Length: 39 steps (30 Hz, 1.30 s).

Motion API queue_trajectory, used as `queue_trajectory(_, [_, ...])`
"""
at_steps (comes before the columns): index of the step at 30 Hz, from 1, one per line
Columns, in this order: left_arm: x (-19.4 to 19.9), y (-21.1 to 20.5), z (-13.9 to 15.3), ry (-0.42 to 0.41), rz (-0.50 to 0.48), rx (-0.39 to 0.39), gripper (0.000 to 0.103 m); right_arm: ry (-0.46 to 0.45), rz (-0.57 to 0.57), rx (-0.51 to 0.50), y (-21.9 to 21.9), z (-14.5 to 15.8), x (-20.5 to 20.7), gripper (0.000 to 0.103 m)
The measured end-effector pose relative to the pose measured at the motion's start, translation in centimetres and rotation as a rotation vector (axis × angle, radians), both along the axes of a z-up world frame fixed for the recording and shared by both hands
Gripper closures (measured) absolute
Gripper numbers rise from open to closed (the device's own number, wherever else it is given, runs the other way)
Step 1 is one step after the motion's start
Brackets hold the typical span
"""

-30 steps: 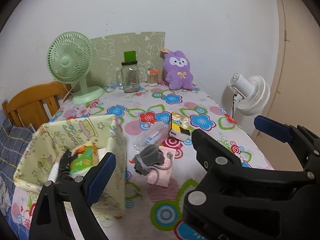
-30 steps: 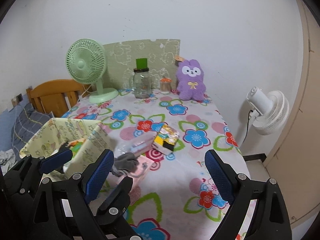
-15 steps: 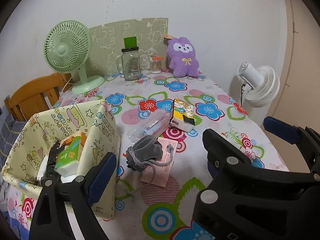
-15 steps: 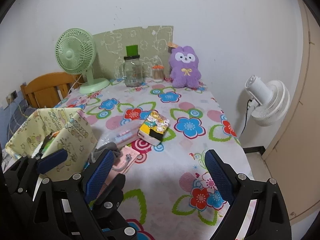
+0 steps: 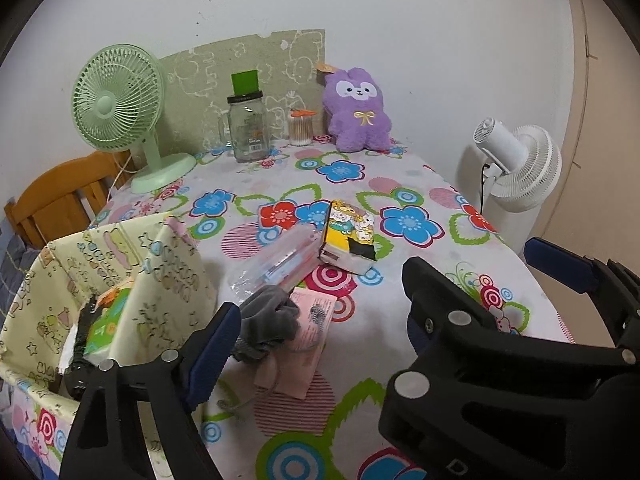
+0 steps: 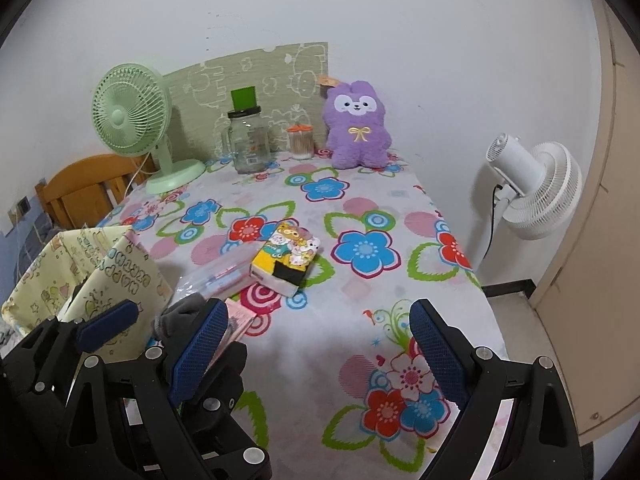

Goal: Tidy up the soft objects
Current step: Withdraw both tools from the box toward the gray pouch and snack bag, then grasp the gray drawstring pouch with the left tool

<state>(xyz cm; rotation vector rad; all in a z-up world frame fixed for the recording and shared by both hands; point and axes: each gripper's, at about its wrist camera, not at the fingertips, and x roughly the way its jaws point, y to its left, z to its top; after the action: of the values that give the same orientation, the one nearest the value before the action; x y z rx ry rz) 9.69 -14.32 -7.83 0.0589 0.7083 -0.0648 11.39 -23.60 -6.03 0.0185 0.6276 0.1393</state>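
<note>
A purple plush bunny sits upright at the table's far edge. A grey drawstring pouch lies on a pink packet near the front. A clear plastic pack and a yellow cartoon tissue pack lie mid-table. A yellow fabric basket at the left holds a green tissue pack. My left gripper is open, close to the pouch. My right gripper is open and empty over the front of the table.
A green desk fan, a glass jar and a cotton-swab cup stand at the back. A white floor fan stands off the right edge. A wooden chair is at the left.
Both grippers have moved forward and lower over the table; the pouch and basket now sit closer. Both grippers stay open and hold nothing.
</note>
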Motion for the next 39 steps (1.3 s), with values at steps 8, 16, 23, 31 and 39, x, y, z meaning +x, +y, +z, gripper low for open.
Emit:
queue_trajectory(8, [1.9, 0.2, -1.3, 0.018, 0.097, 0.025, 0.017, 0.024, 0.005, -0.004, -0.5, -1.0, 1.8, 0.009])
queue_trajectory(16, [3.6, 0.8, -2.6, 0.073, 0.159, 0.043, 0.024, 0.061, 0.019, 0.005, -0.4, -2.3, 3.7, 0.009])
queue_trajectory(23, [4.2, 0.7, -3.2, 0.083, 0.173, 0.062, 0.026, 0.085, 0.013, 0.004, -0.3, -3.1, 4.7, 0.009])
queue_trajectory(31, [4.6, 1.4, -3.3, 0.079, 0.206, 0.067, 0.061, 0.092, 0.022, -0.004, 0.1, -3.3, 5.3, 0.009])
queue_trajectory(39, [5.0, 2.2, -3.3, 0.088, 0.194, 0.032, 0.077, 0.082, 0.040, -0.029, 1.2, -2.9, 5.8, 0.009])
